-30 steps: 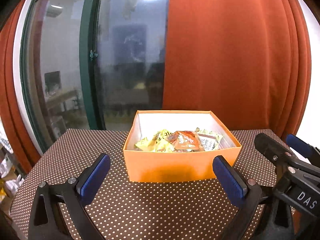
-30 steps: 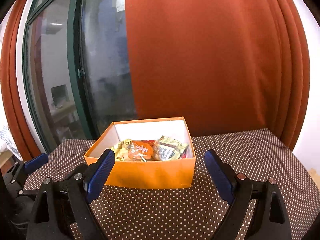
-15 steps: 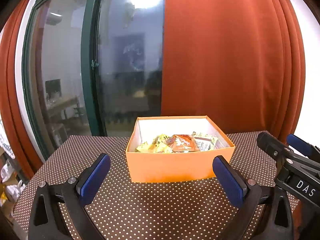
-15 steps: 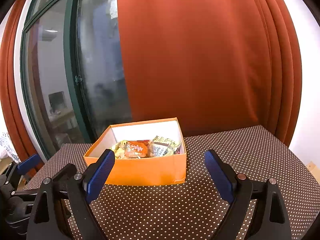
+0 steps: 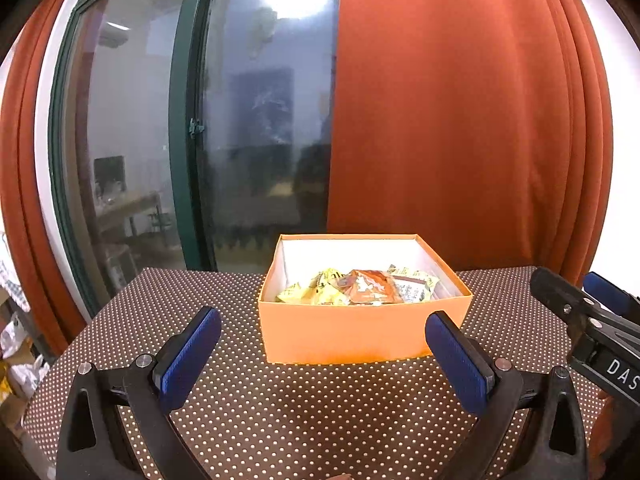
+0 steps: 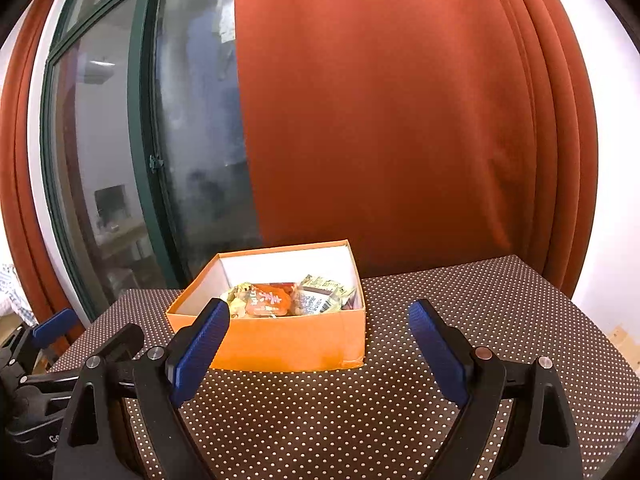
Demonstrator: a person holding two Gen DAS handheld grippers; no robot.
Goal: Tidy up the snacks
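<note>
Both tongs, left tongs (image 5: 322, 356) and right tongs (image 6: 320, 346), hang released over bare dotted tabletop (image 5: 320, 420). Orange snack box (image 5: 360, 336) sits mid-table, curtain (image 5: 440, 120) right behind it.

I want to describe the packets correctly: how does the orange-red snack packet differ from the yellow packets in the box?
The orange-red packet lies on top near the middle of the pile; the yellow packets lie lower, toward the box's left side. It is one; they are several, crumpled. All lie inside the orange box, untouched by either gripper.
</note>
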